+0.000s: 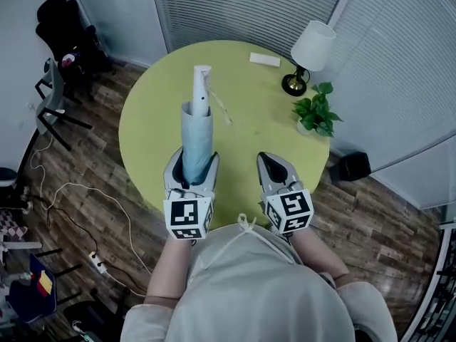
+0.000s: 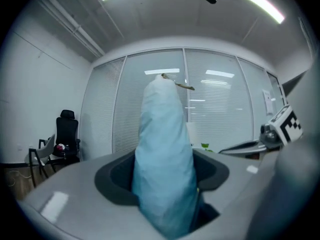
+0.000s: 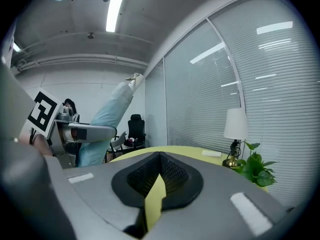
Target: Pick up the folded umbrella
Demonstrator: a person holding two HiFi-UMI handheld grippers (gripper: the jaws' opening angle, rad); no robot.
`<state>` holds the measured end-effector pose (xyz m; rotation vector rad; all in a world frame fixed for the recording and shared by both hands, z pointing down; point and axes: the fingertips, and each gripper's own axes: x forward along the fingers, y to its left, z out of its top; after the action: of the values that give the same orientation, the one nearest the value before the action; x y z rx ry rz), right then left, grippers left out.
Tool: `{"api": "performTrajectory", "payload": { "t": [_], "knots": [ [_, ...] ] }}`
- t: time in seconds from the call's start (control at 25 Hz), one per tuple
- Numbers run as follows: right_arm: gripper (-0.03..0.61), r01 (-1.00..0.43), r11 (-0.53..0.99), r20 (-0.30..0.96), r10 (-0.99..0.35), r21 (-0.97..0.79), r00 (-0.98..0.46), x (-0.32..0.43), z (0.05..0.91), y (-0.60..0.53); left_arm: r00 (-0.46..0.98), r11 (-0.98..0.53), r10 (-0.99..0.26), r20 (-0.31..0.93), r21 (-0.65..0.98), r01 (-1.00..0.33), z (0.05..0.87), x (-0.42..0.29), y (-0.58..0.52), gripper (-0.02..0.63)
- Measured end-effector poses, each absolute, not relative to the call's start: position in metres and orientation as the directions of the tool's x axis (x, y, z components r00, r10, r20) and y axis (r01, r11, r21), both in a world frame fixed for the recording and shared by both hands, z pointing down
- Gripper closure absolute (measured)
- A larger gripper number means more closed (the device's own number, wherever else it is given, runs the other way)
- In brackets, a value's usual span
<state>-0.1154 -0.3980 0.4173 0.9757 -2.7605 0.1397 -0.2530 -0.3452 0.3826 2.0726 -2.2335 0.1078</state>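
Gripping the folded umbrella around the thick end of its pale blue sleeve, the left tongs are clenched on it from both sides. It juts ahead of them, clear above the yellow worktop, with its white handle farthest from the jaws. The right tongs, just beside the left pair, are closed on nothing. By its look the umbrella is light and stiff along the shaft, but its fabric is soft and slick, so it may slip or droop; a hold nearer its middle would balance better.
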Motion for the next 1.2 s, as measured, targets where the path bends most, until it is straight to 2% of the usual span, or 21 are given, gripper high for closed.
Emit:
{"api": "performTrajectory", "payload": {
  "t": [0.24, 1.2],
  "knots": [
    [0.58, -0.659, 0.752, 0.173, -0.648, -0.002, -0.741, -0.117, 0.395, -0.394, -0.098, 0.099, -0.989, 0.108, 0.001, -0.995, 0.377, -0.26, -0.333, 0.318],
    [0.58, -0.674, 0.738, 0.228, -0.661, 0.025, -0.715, -0.12, 0.406, -0.374, -0.086, 0.093, -0.992, 0.09, 0.07, -0.993, 0.38, -0.261, -0.323, 0.318]
  ]
}}
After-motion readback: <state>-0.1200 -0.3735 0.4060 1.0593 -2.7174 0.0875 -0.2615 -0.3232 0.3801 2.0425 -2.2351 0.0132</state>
